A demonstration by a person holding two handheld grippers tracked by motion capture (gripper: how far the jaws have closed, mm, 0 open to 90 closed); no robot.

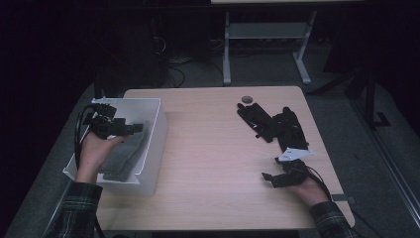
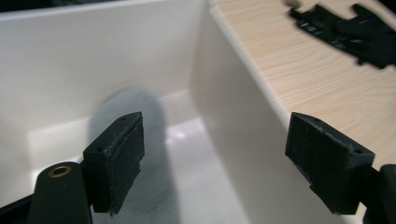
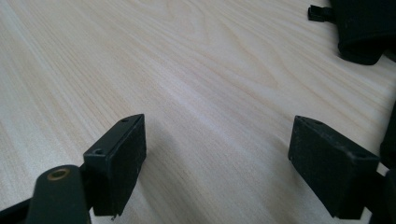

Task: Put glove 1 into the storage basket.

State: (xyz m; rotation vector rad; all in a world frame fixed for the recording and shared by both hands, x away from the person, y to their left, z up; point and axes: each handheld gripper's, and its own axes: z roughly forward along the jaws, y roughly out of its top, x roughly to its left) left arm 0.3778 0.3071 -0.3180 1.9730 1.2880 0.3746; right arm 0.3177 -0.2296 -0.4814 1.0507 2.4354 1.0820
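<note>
I read this as sorting garments off the table (image 1: 213, 148) into the white bin (image 1: 153, 148) at its 9 o'clock edge, which puts the drop-off right under my left hand and leaves the stock within reach of my right. My left gripper (image 1: 141, 127) hangs over the bin with its jaws spread wide and nothing between the pads; the left gripper view looks down past them at the bin wall (image 2: 224, 121) and a grey blur on the floor of it. That is the grey cloth (image 1: 124, 153), lying loose inside the bin. In the high view its long axis runs from about 1 o'clock to 7 o'clock, roughly along the bin's length, with the upper end near the gripper and the lower end toward the near wall. It looks let go, not held. My right gripper (image 1: 270, 179) rests low at the table's 4 o'clock corner, jaws also parted and empty over bare wood, as the right gripper view confirms. Just beyond it, toward 12 o'clock, the black gloves (image 1: 275, 124) lie in a heap; I judge the right hand is parked there to take one next.
</note>
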